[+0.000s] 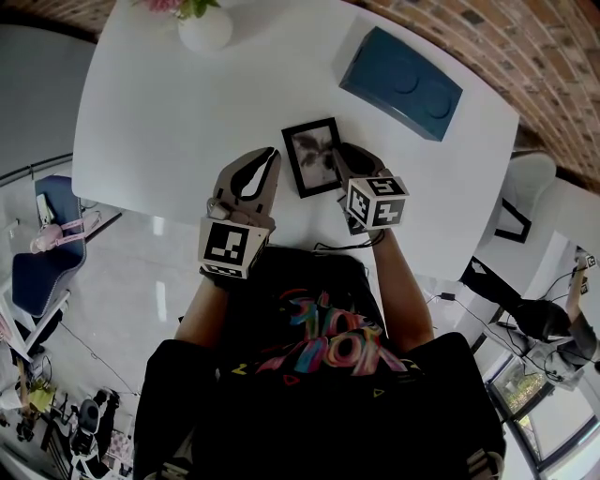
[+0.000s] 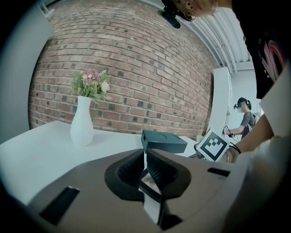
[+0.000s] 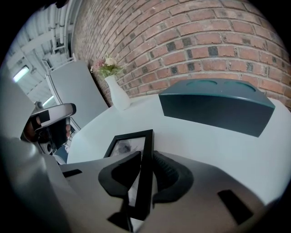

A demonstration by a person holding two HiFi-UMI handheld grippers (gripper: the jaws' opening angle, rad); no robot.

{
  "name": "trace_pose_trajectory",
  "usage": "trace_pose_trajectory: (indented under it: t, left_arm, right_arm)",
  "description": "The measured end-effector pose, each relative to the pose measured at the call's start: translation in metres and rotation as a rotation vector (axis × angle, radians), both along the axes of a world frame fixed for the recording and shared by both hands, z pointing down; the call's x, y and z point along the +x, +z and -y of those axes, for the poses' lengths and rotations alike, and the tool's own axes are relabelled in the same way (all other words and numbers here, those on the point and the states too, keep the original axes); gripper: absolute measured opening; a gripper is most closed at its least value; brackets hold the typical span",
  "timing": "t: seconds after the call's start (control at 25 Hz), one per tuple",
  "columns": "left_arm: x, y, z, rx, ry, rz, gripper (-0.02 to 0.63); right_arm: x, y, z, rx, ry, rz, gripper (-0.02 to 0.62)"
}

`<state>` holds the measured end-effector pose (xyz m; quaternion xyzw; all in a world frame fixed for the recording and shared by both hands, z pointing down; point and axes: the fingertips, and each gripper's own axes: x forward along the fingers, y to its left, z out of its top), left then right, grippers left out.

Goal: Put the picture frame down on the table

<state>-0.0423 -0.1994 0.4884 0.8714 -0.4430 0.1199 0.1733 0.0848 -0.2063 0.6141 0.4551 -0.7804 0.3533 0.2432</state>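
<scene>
Near the white table's (image 1: 187,122) 6 o'clock edge, the black rectangular picture frame (image 1: 312,157) faces up, long axis 12 to 6. The right gripper (image 1: 345,161) clamps its 3 o'clock side; the left gripper (image 1: 272,156) is closed, empty.

Smooth matt table (image 1: 169,141); matt white vase (image 1: 204,28); rough brick wall (image 2: 136,68).

In the head view the top edge cuts off the vase (image 1: 204,28) at 12 o'clock, the right gripper (image 1: 339,159) covers the 3 o'clock edge of the frame (image 1: 312,155), whose photo is too blurred to tell, and in the left gripper view the left gripper (image 2: 145,158) hides most of the frame.
</scene>
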Motion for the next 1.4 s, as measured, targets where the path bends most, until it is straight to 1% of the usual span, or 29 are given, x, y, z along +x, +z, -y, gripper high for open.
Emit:
trace_pose_trajectory:
  t: [0.08,0.16,0.32,0.48,0.64,0.8,1.0,1.4]
  left_arm:
    - [0.0,-0.002,0.001,0.005,-0.001,0.0,0.035]
    - [0.0,-0.004,0.002,0.008,0.0,-0.001,0.035]
    - [0.001,-0.008,0.0,0.016,-0.005,-0.002,0.035]
    - [0.003,-0.013,0.003,0.034,-0.001,-0.001,0.035]
    - [0.005,-0.025,0.003,0.052,0.003,-0.003,0.035]
    - [0.009,-0.04,0.0,0.075,0.005,-0.008,0.035]
    - [0.013,-0.061,-0.002,0.121,0.021,-0.017,0.035]
    - [0.03,-0.107,-0.013,0.185,0.072,-0.046,0.035]
  right_arm:
    - [0.0,-0.001,0.001,0.001,0.012,0.021,0.122]
    - [0.001,-0.002,0.0,-0.003,0.023,0.035,0.129]
    - [0.004,-0.004,-0.005,-0.011,0.031,0.031,0.14]
    - [0.007,-0.012,-0.003,0.012,0.04,0.016,0.146]
    - [0.008,-0.029,-0.003,0.053,0.028,0.002,0.144]
    - [0.008,-0.055,-0.003,0.119,0.012,-0.003,0.144]
    - [0.005,-0.1,0.0,0.235,-0.003,-0.024,0.144]
    - [0.003,-0.215,-0.009,0.489,-0.003,-0.025,0.135]
